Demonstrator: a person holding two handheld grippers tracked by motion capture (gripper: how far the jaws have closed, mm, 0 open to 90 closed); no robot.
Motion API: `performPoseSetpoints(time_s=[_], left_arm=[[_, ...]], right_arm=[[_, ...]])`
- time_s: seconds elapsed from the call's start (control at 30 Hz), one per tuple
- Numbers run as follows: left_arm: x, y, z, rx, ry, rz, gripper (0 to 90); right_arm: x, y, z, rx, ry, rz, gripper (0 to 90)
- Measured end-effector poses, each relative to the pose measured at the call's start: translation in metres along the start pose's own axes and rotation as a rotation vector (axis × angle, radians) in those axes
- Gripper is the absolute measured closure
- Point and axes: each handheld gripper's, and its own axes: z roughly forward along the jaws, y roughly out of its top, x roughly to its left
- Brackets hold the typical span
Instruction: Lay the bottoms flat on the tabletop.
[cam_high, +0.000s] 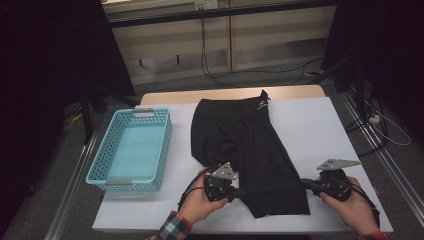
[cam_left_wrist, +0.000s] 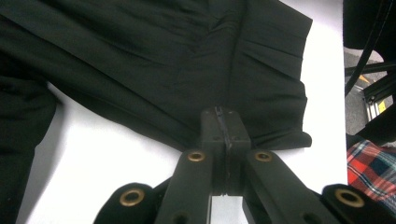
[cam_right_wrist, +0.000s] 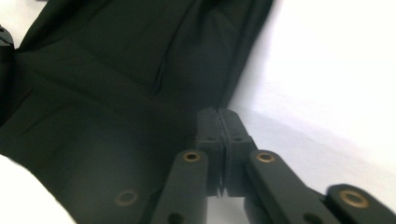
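Observation:
A pair of black shorts (cam_high: 245, 135) lies flat on the white table cover (cam_high: 315, 125), waistband at the far end and one leg reaching toward the near edge. My left gripper (cam_high: 241, 192) lies level at that leg's left edge, jaws shut on the fabric. In the left gripper view the pressed-together jaw tips (cam_left_wrist: 220, 112) pinch the hem of the shorts (cam_left_wrist: 163, 60). My right gripper (cam_high: 303, 183) is at the leg's right edge. In the right gripper view its jaws (cam_right_wrist: 218, 113) are closed at the border of the dark cloth (cam_right_wrist: 107, 70), which seems caught between them.
A light blue plastic basket (cam_high: 102, 145) stands empty at the table's left. Bare white cover stretches to the right of the shorts. Beyond the table's far edge are cables on the floor and dark stands.

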Motion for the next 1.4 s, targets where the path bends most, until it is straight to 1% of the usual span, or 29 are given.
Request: performPoseSetpoints(time_s=[0.03, 0.1, 0.13, 0.17, 0.23, 0.27, 0.3, 0.37, 0.4, 0.47, 0.5, 0.53, 0.57, 0.6, 0.63, 0.67, 0.73, 0.77, 0.83, 0.9, 0.93, 0.97, 1.07, 1.13, 1.23, 1.4], left_arm=[[0.001, 0.0, 0.0, 0.005, 0.001, 0.001, 90.0], [0.001, -0.002, -0.001, 0.006, -0.001, -0.003, 90.0], [0.002, -0.002, -0.002, 0.008, 0.001, -0.007, 90.0], [0.002, -0.002, -0.002, 0.002, 0.001, -0.006, 90.0], [0.003, -0.003, -0.004, 0.002, 0.004, -0.011, 90.0], [0.003, -0.003, -0.004, 0.0, 0.005, -0.01, 90.0], [0.003, -0.004, -0.004, -0.003, 0.005, -0.013, 90.0], [0.003, -0.004, -0.004, -0.006, 0.005, -0.014, 90.0], [0.003, -0.004, -0.004, -0.007, 0.004, -0.012, 90.0], [0.003, -0.004, -0.004, -0.008, 0.004, -0.004, 90.0], [0.003, -0.003, -0.004, -0.004, 0.003, -0.002, 90.0], [0.003, -0.003, -0.004, -0.006, 0.002, -0.005, 90.0], [0.003, -0.003, -0.003, -0.009, 0.002, -0.005, 90.0], [0.003, -0.003, -0.002, -0.016, -0.001, -0.013, 90.0], [0.004, -0.003, -0.002, -0.011, -0.002, -0.007, 90.0], [0.004, -0.003, -0.002, -0.01, -0.003, -0.006, 90.0], [0.004, -0.002, -0.001, -0.009, -0.002, -0.004, 90.0], [0.003, -0.001, -0.001, -0.014, -0.002, -0.006, 90.0], [0.002, 0.001, 0.0, -0.015, -0.002, -0.001, 90.0], [0.001, 0.002, 0.002, -0.019, -0.005, 0.004, 90.0], [0.001, 0.003, 0.003, -0.02, -0.008, 0.005, 90.0], [0.0, 0.003, 0.003, -0.018, -0.008, 0.007, 90.0], [0.0, 0.003, 0.004, -0.015, -0.008, 0.01, 90.0], [0.0, 0.002, 0.003, -0.014, -0.008, 0.007, 90.0], [0.0, 0.001, 0.002, -0.017, -0.002, -0.001, 90.0], [-0.001, 0.002, 0.003, -0.017, 0.0, 0.008, 90.0]], right_arm=[[0.0, 0.002, 0.003, 0.003, 0.002, -0.001, 79.4], [0.0, 0.008, 0.011, -0.008, -0.018, -0.018, 76.3], [0.0, 0.012, 0.014, -0.014, -0.022, -0.02, 71.6], [-0.002, 0.017, 0.019, -0.034, -0.042, -0.017, 67.7], [-0.005, 0.025, 0.026, -0.056, -0.064, -0.015, 66.3], [-0.007, 0.03, 0.03, -0.07, -0.067, -0.006, 64.7], [-0.01, 0.035, 0.034, -0.082, -0.08, 0.003, 64.2], [-0.017, 0.044, 0.044, -0.1, -0.082, 0.028, 64.6], [-0.02, 0.049, 0.049, -0.103, -0.093, 0.042, 65.3], [-0.028, 0.056, 0.058, -0.1, -0.114, 0.048, 65.7], [-0.031, 0.059, 0.062, -0.102, -0.111, 0.064, 65.8], [-0.034, 0.061, 0.065, -0.106, -0.094, 0.078, 66.3], [-0.035, 0.063, 0.067, -0.109, -0.078, 0.103, 66.3], [-0.036, 0.064, 0.07, -0.11, -0.07, 0.109, 67.0], [-0.035, 0.066, 0.072, -0.09, -0.084, 0.095, 68.1], [-0.035, 0.067, 0.074, -0.083, -0.099, 0.089, 70.7], [-0.037, 0.069, 0.075, -0.083, -0.101, 0.098, 74.7], [-0.038, 0.069, 0.075, -0.084, -0.101, 0.099, 78.2], [-0.038, 0.069, 0.076, -0.085, -0.103, 0.092, 82.3], [-0.039, 0.067, 0.076, -0.091, -0.07, 0.103, 88.3], [-0.04, 0.067, 0.075, -0.087, -0.06, 0.102, 90.0], [-0.041, 0.067, 0.075, -0.086, -0.056, 0.099, 90.0], [-0.043, 0.067, 0.072, -0.08, -0.064, 0.089, 90.0], [-0.045, 0.066, 0.069, -0.084, -0.064, 0.095, 90.0], [-0.049, 0.065, 0.064, -0.085, -0.076, 0.103, 90.0], [-0.057, 0.059, 0.056, -0.09, -0.075, 0.118, 90.0]])
